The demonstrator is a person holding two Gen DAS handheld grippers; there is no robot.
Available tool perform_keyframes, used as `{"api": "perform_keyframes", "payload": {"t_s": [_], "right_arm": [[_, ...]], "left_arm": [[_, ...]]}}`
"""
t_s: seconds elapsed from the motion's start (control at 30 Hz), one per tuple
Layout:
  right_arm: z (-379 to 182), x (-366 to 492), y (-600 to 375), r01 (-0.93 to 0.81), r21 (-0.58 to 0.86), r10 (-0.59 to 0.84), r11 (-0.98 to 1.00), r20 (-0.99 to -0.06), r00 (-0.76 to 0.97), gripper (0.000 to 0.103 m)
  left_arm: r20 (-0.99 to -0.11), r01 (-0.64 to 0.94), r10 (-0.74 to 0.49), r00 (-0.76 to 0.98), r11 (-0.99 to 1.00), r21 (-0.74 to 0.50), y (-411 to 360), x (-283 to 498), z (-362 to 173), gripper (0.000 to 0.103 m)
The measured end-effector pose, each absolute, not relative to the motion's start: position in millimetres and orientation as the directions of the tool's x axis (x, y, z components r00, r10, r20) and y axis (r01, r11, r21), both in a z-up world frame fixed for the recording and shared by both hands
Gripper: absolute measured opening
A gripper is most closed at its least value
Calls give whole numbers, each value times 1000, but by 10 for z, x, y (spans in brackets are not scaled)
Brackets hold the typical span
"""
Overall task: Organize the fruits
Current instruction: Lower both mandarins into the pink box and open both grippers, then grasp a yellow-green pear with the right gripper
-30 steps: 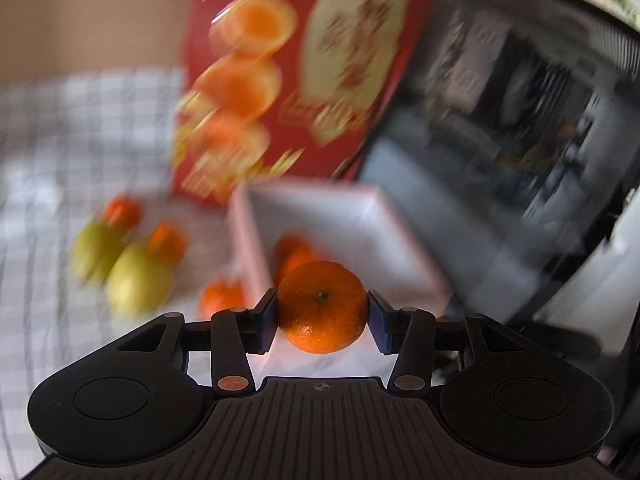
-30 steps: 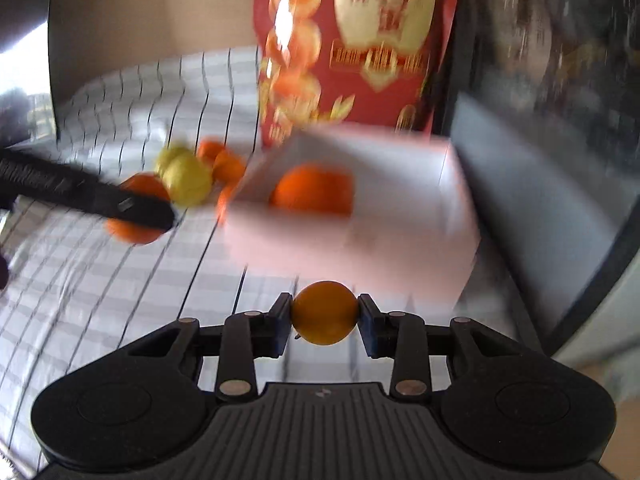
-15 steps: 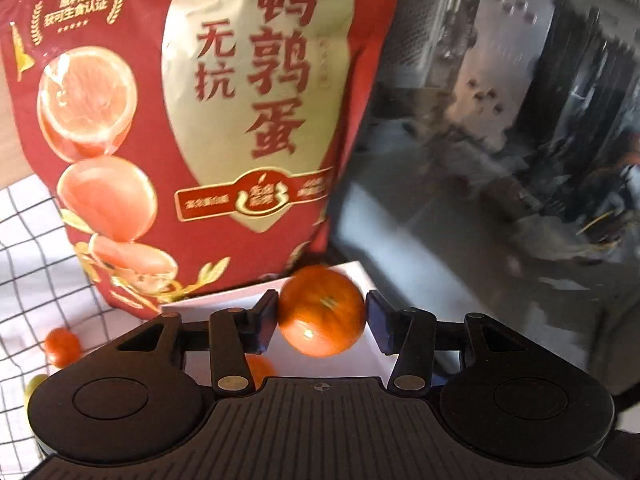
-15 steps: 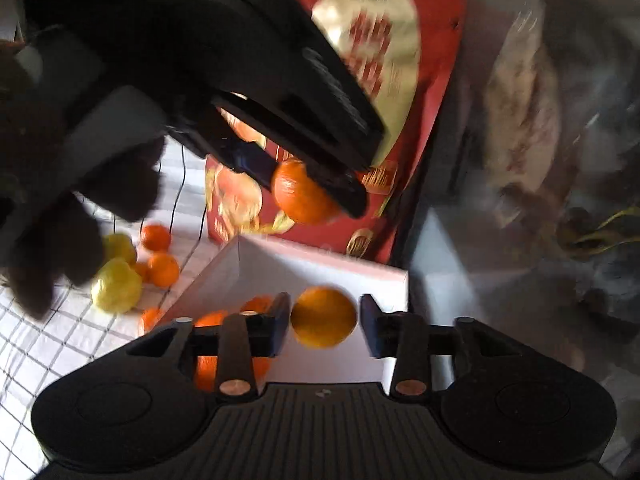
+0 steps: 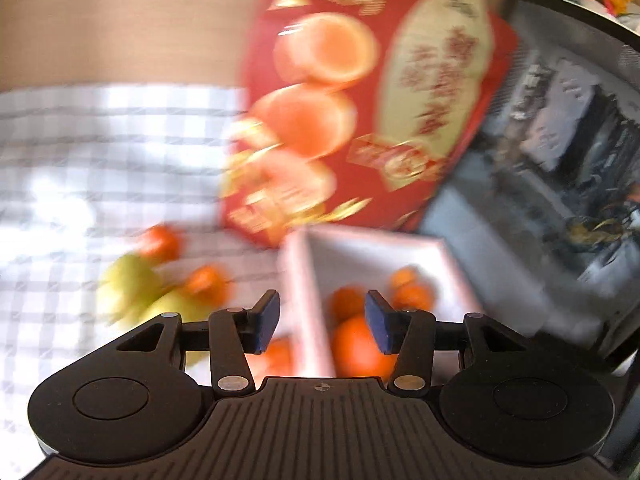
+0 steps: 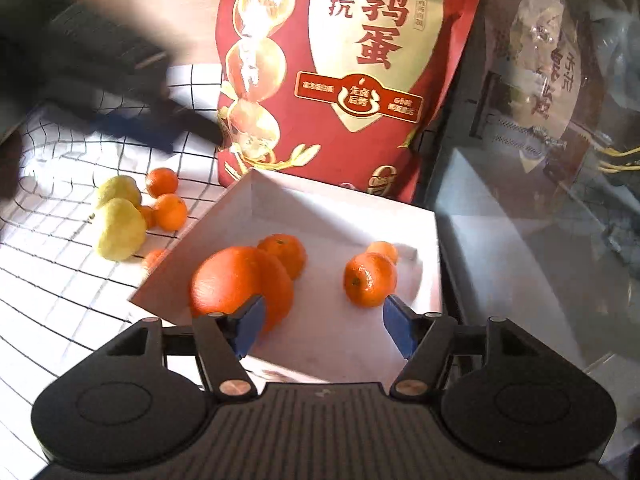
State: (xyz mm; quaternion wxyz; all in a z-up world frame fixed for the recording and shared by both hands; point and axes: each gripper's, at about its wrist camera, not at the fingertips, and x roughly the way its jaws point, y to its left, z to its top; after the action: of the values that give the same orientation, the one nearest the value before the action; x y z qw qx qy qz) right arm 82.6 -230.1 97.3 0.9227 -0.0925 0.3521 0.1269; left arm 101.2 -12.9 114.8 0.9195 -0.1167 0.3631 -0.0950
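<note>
A white box (image 6: 280, 200) holds a big orange (image 6: 236, 280), a tangerine (image 6: 284, 252) behind it, another tangerine (image 6: 370, 278) and a small blurred orange fruit (image 6: 384, 250). My right gripper (image 6: 325, 328) hangs over the box's near edge. Its jaws are opening, with nothing between them. My left gripper (image 5: 322, 322) is open and empty above the box's left wall (image 5: 304, 280), in a blurred view. On the cloth left of the box lie two yellow-green fruits (image 6: 120, 228) and small tangerines (image 6: 170, 212).
A tall red snack bag (image 6: 340, 60) stands right behind the box. A dark glass-fronted case (image 6: 540, 160) closes off the right side. The checked tablecloth (image 6: 60, 300) stretches out to the left and front.
Both grippers have let go of their fruit, which now lies in the box. The right jaws have spread apart. The left gripper has swung away to the left.
</note>
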Motion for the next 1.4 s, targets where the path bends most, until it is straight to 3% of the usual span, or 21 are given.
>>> {"api": "perform_keyframes", "payload": {"t_s": [0.23,0.47,0.77,1.07,1.17,1.23,1.4], "right_arm": [[1278,909,-1666,-379,-121,218,918,-642,735,75],[1219,1313,-1100,-404,81,318,911,-761,565,77],[845,1605,-310,-461,-33,248,887,-807,535,77],[421,1691,-253,-381,4,209,924,-843,496,78],[415,1617,-258,-366,6,208,931,-831,516,74],[439,1568,-242,-378,1,215,926,-823,526,64],[462,1434,-240,-403,-20,211,915,-828,520,64]], "left_arm": [[-719,-48,-90,689,984,-169,765,595,921,52],[-690,-118,-77,719,966,-232,1445,318,821,52],[-690,-57,-157,707,959,-277,1407,180,629,52],[-684,-100,-202,701,922,-374,1359,-55,517,52],[-682,-101,-194,705,924,-368,1357,-94,536,52],[-682,-109,-180,708,927,-358,1365,-114,550,52],[-680,-137,-155,716,924,-356,1439,-158,571,52]]}}
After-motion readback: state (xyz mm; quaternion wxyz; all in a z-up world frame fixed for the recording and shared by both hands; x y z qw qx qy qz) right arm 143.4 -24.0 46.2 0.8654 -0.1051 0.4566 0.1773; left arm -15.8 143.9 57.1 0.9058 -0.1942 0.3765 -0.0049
